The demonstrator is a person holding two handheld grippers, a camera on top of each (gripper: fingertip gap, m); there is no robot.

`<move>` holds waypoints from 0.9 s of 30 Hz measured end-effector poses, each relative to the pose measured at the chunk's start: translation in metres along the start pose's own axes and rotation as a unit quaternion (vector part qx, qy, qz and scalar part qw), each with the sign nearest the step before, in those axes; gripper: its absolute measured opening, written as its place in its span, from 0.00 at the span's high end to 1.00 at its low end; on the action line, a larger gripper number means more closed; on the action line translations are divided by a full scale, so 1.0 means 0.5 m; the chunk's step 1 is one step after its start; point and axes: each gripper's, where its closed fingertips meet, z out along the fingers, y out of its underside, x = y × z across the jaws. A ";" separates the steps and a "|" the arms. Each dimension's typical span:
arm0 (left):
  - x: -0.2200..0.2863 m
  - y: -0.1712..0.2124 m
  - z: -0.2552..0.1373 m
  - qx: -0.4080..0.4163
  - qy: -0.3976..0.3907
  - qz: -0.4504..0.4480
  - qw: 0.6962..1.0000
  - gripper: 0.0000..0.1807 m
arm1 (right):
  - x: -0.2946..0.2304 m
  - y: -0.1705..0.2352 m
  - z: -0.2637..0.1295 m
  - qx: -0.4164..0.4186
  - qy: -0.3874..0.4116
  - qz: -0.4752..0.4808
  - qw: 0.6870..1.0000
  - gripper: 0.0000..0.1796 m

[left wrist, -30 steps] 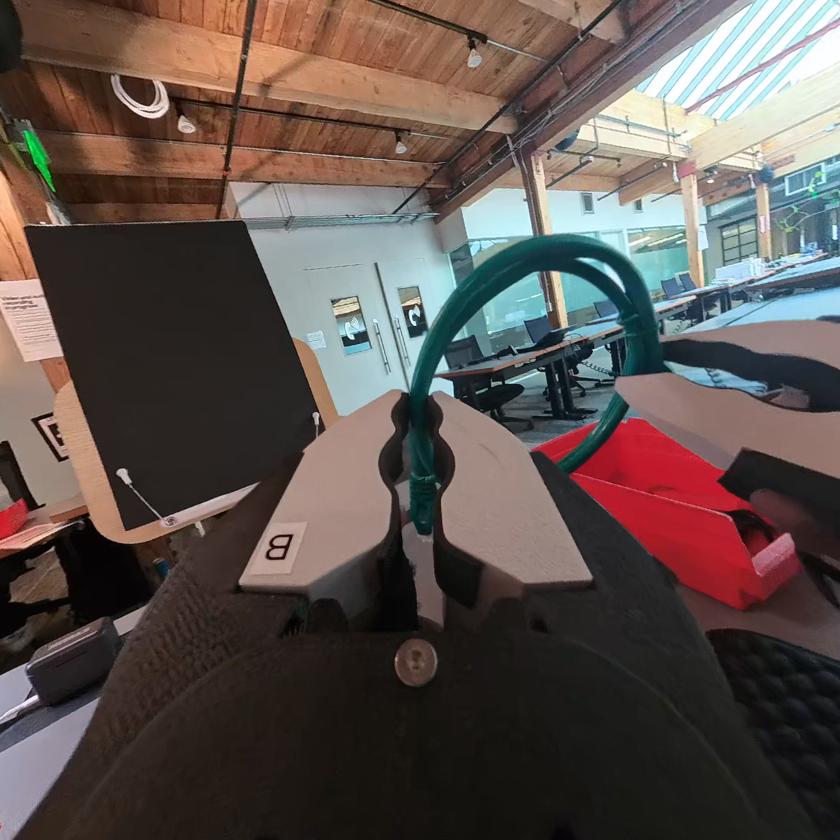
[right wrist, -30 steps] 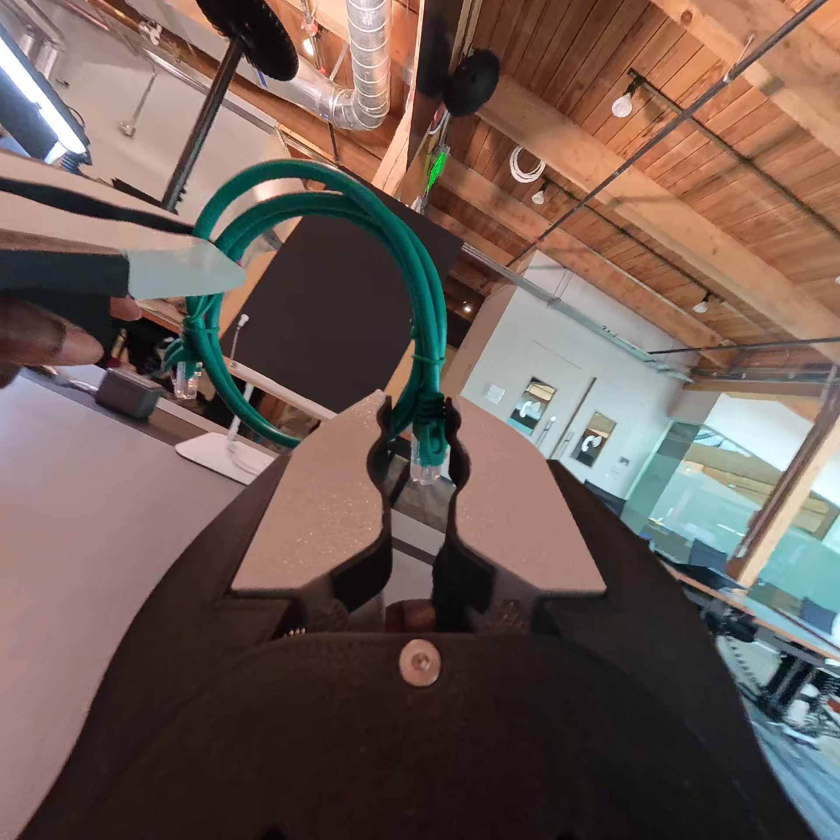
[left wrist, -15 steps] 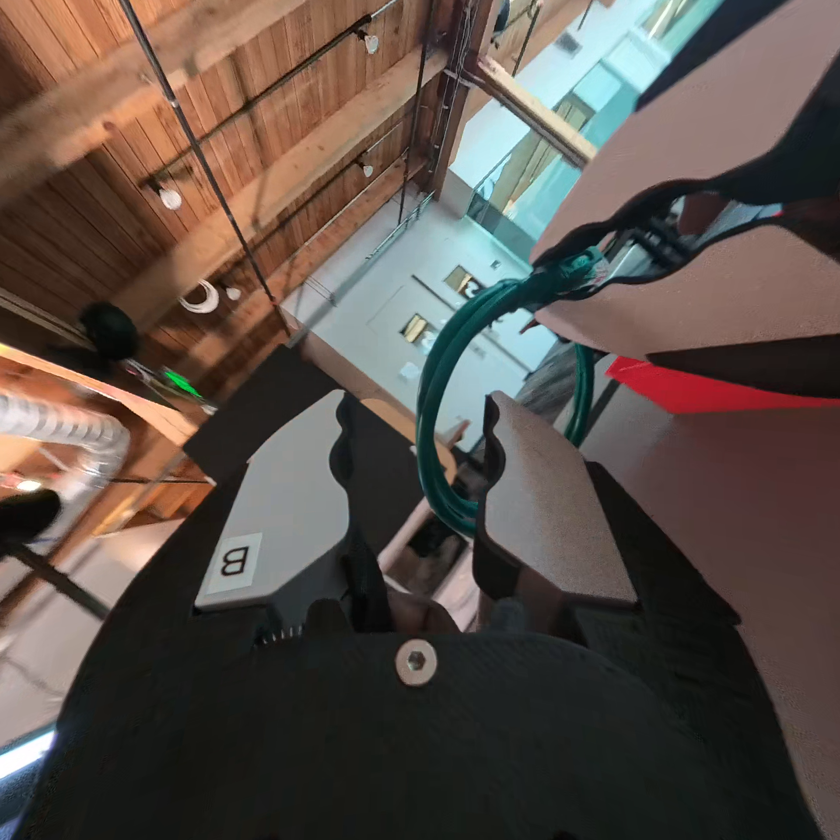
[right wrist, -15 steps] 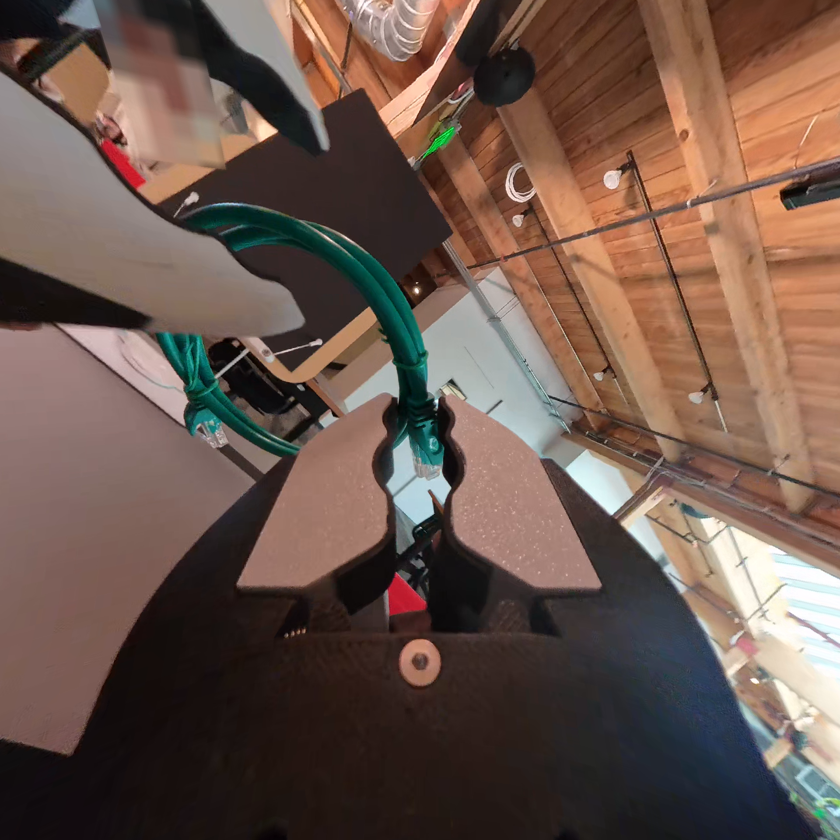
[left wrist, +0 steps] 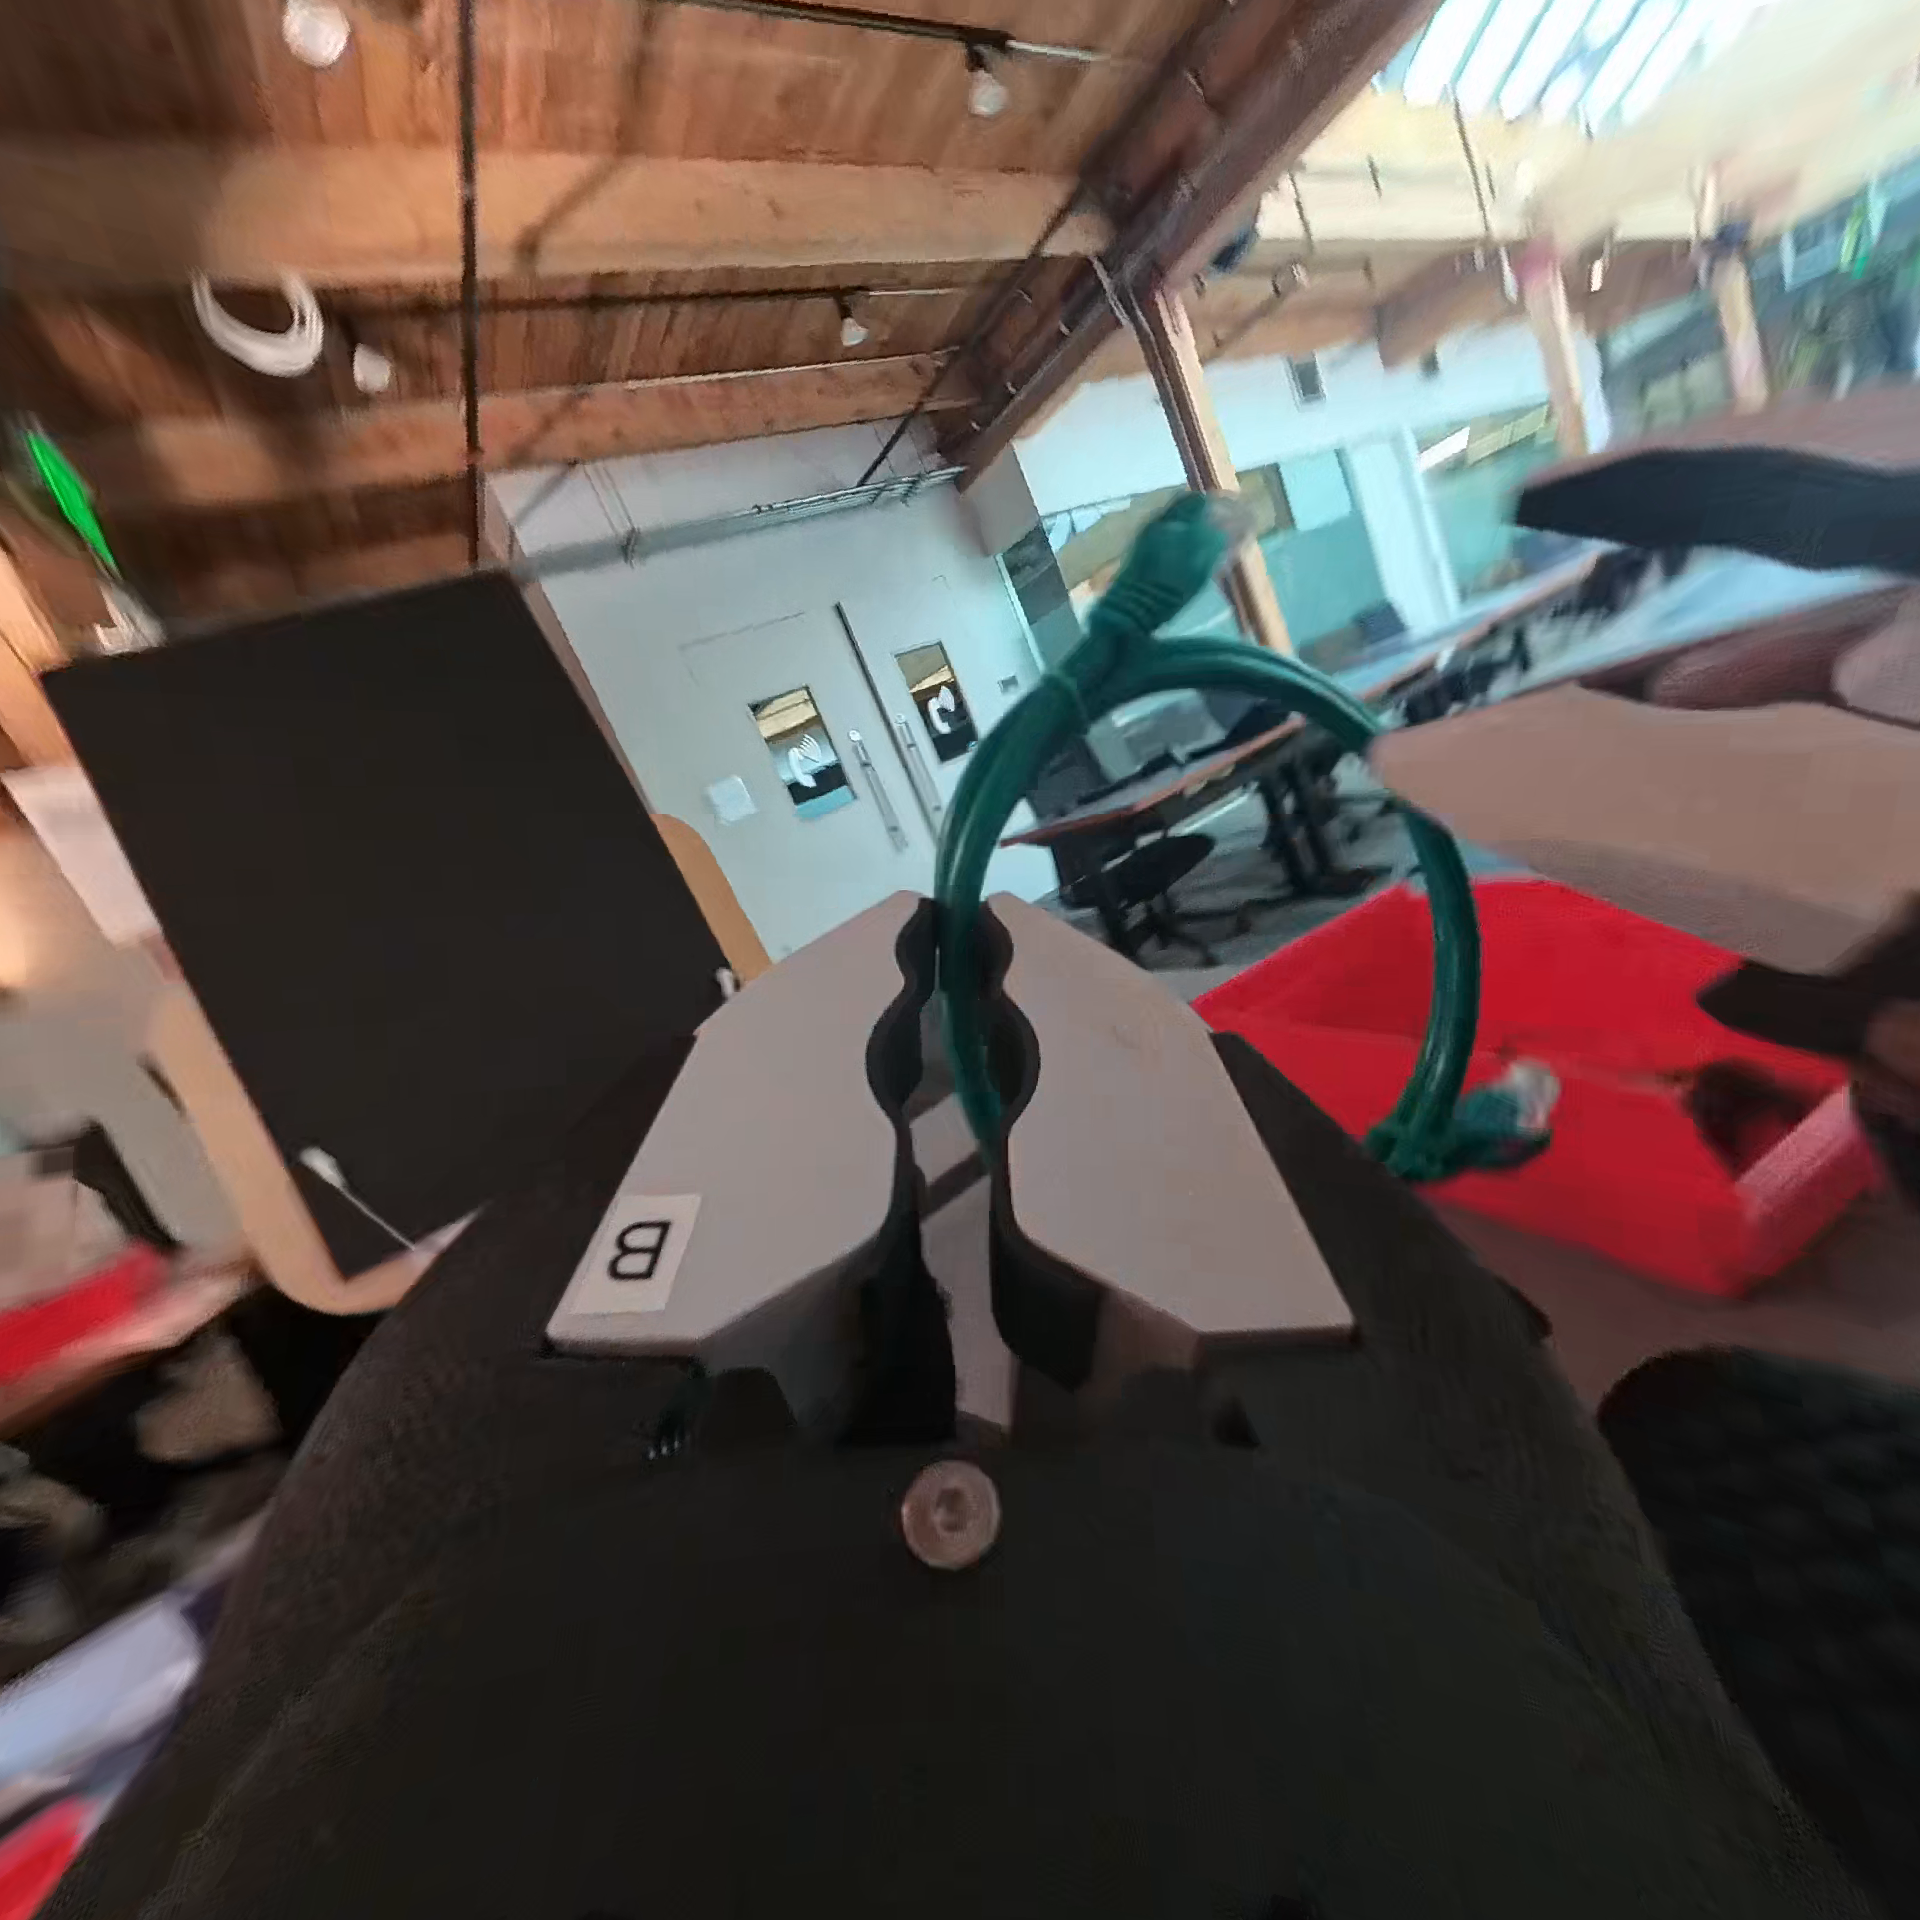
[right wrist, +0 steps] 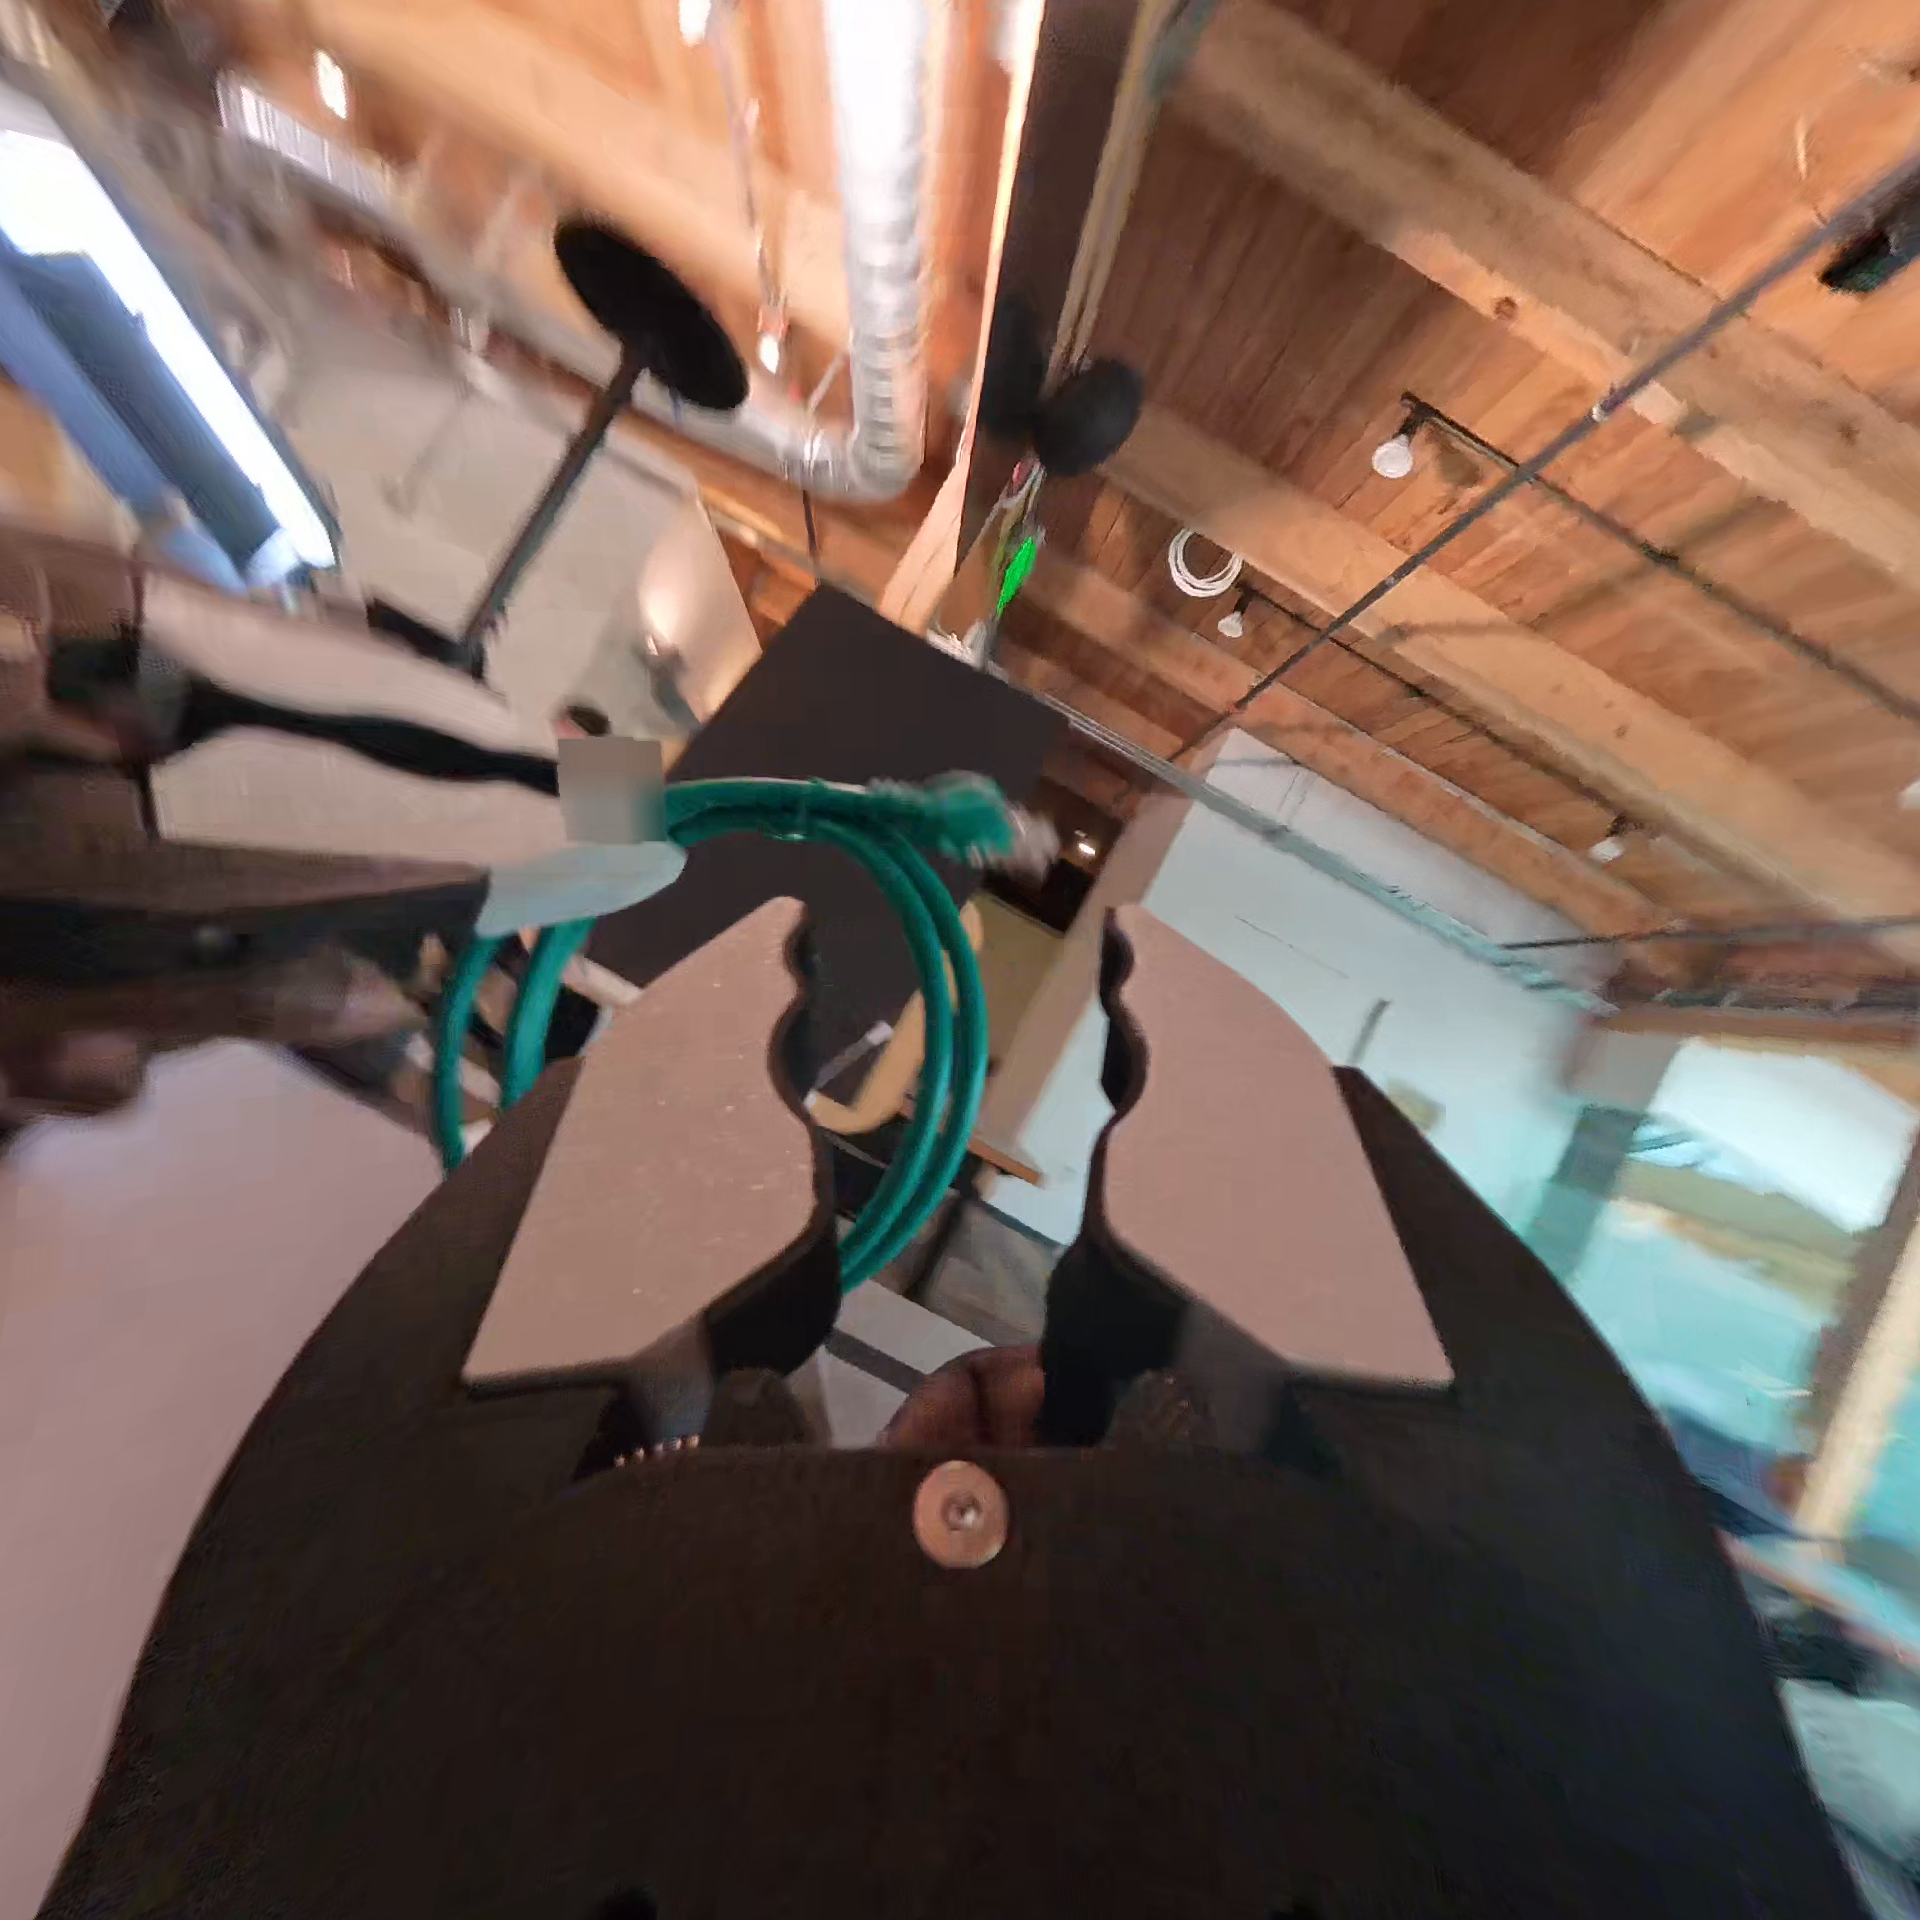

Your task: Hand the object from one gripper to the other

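A coiled green network cable [left wrist: 1247, 665] is clamped between the shut fingers of my left gripper [left wrist: 954, 914]. The coil loops up and to the right, with one plug sticking up and another hanging at the lower right. My right gripper [left wrist: 1444, 634] shows at the right of the left wrist view with its jaws apart around the coil's far side. In the right wrist view my right gripper [right wrist: 956, 920] is open and empty. The cable [right wrist: 935, 987] hangs just beyond its left finger, held by the left gripper [right wrist: 561, 774] at the left.
A red bin [left wrist: 1621, 1174] sits on the table at the right, below the coil. A black panel on a wooden stand [left wrist: 364, 883] stands to the left. The pale tabletop [right wrist: 156, 1299] lies under both grippers. Desks and chairs stand far behind.
One second ago both grippers were shut on the cable. The left then opened, and has now shut on the coil again. The right has opened and let go. Both views are swinging.
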 end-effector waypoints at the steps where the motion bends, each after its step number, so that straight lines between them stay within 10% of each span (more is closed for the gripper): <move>1: -0.013 0.004 0.003 0.005 -0.002 -0.050 0.999 0.96 | 0.009 -0.002 -0.001 0.008 0.000 0.043 0.999 0.66; 8: -0.061 0.006 0.000 0.051 0.000 -0.257 0.965 0.96 | -0.036 0.083 0.025 -0.085 -0.062 0.157 0.982 0.63; 12: -0.045 0.004 0.001 0.048 0.016 -0.260 0.964 0.96 | -0.051 0.101 0.027 -0.108 -0.070 0.152 0.980 0.89; 20: -0.009 0.052 0.009 -0.075 0.049 -0.007 0.996 0.56 | 0.014 0.137 0.026 -0.182 -0.036 0.029 0.982 0.96; 27: 0.044 0.009 -0.033 -0.060 0.137 0.030 0.988 0.58 | 0.044 0.175 0.014 -0.255 -0.019 -0.065 0.964 0.97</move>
